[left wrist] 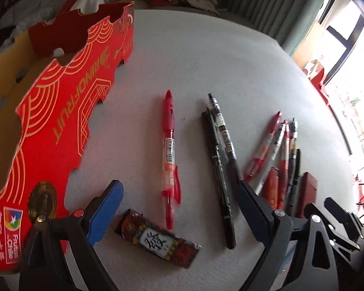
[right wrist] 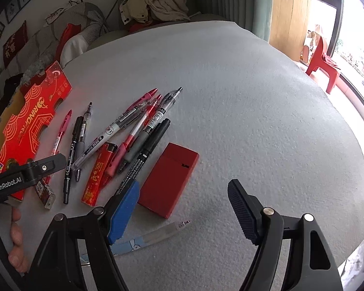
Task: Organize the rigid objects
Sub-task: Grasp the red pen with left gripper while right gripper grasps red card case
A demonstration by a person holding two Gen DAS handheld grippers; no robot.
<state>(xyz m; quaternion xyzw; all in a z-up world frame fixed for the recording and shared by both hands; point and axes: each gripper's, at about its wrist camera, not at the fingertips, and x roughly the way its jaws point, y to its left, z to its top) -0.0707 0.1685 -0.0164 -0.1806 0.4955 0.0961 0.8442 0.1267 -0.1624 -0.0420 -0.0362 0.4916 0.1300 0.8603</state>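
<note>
On table (right wrist: 230, 97): red box (left wrist: 60, 111) interior unseen; both grippers' fingers spread, empty.

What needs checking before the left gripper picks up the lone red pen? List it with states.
1. Left gripper open, nothing between its jaws: ok.
2. Red pen lies alone, clear of the black pens: ok.
3. Jaws lined up on the pen: not ok, its lower end lies between the blue pads, but the patterned lighter lies there too.
4. Red box open-topped and beside the pen: ok.
5. Right gripper open and empty: ok.
6. Free space inside the box: cannot tell.
</note>
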